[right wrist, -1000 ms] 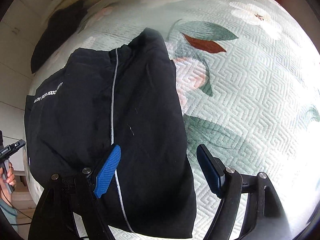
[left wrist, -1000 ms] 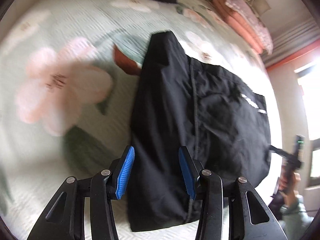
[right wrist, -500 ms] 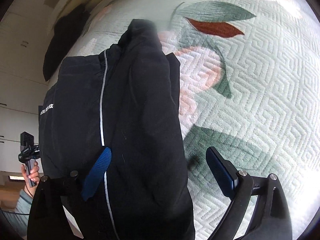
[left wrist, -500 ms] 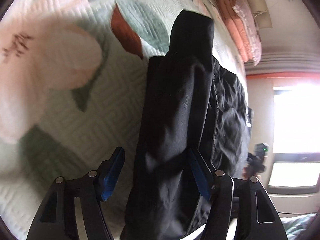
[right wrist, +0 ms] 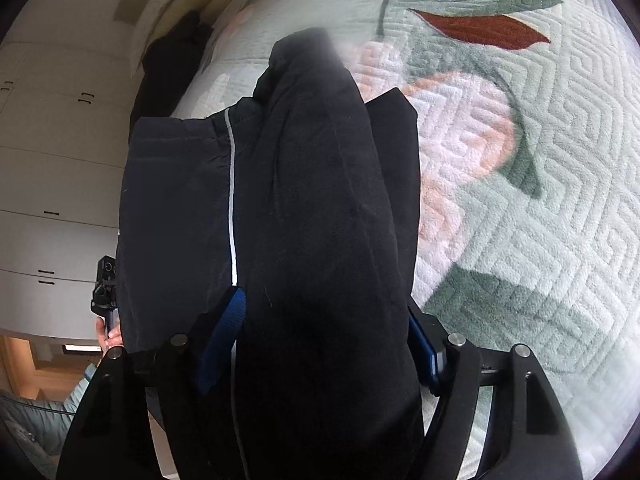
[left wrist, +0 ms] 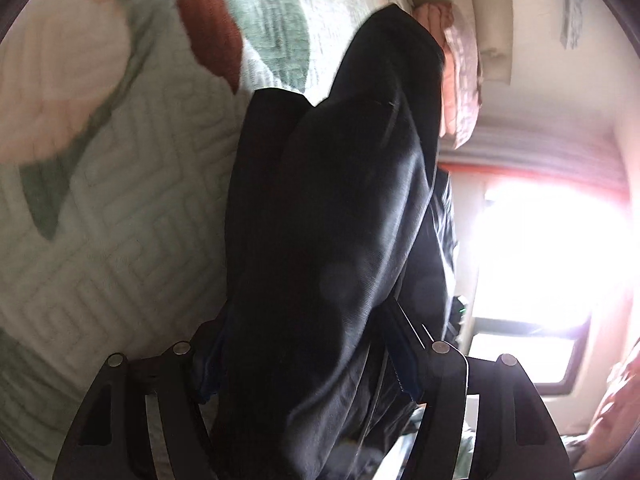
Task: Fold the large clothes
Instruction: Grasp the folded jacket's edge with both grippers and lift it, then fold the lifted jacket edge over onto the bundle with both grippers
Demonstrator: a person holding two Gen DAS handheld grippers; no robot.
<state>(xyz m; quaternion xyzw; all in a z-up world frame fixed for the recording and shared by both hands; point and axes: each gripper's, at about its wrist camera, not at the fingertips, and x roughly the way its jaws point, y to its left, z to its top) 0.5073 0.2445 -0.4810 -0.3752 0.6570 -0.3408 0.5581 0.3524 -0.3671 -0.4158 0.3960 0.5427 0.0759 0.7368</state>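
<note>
A black garment [left wrist: 332,216] with a thin white stripe [right wrist: 232,208] lies folded on a pale green floral bedspread [left wrist: 120,208]. In the left wrist view its near edge bulges up between the blue pads of my left gripper [left wrist: 308,360], whose jaws stand wide around the cloth. In the right wrist view the same garment [right wrist: 320,220] fills the gap of my right gripper [right wrist: 324,344], jaws also wide, cloth between the fingers. Neither pair of pads is seen pressed together.
Folded pink bedding [left wrist: 456,80] lies at the bed's far end by a bright window [left wrist: 548,248]. A dark cloth [right wrist: 172,64] lies at the bed's far edge. White cabinets [right wrist: 52,184] and a person's hand holding a device [right wrist: 106,300] are at left.
Both grippers have moved down and forward onto the garment's near edge. The cloth now sits between the fingers and bulges up. The jaws stay wide.
</note>
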